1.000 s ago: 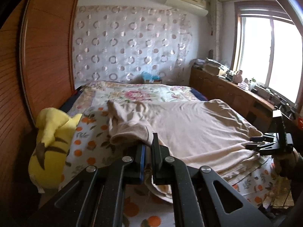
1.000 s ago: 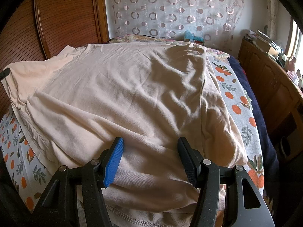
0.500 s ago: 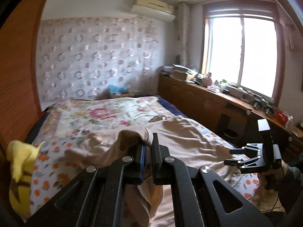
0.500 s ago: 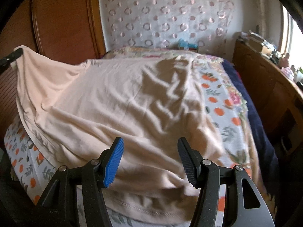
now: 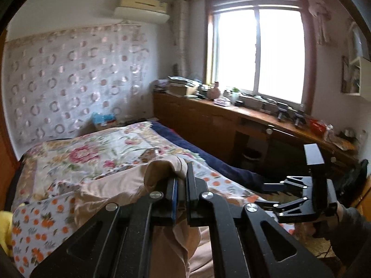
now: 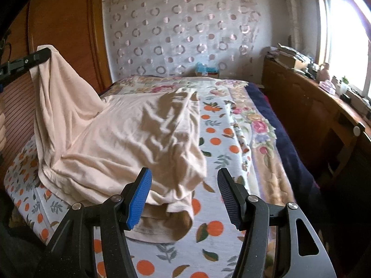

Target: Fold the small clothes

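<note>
A beige garment point(image 6: 139, 136) lies spread on the bed, one corner lifted high at the left. My left gripper point(image 5: 182, 192) is shut on that corner point(image 5: 162, 171) and holds it up; it also shows in the right wrist view point(image 6: 44, 54) at the far left. My right gripper point(image 6: 184, 197) is open and empty, just above the garment's near hem. It shows in the left wrist view point(image 5: 266, 193) at the right, beside the bed.
The bed has an orange-print sheet point(image 6: 215, 139) and a floral quilt point(image 5: 92, 153). A wooden wardrobe point(image 6: 69, 34) stands left of the bed. A long wooden cabinet point(image 5: 220, 125) with clutter runs under the window. A yellow plush toy point(image 5: 4, 227) lies at the left edge.
My left gripper has lifted the garment corner higher and swung toward the window. The garment has been pulled up and left, baring more sheet. My right gripper stays open.
</note>
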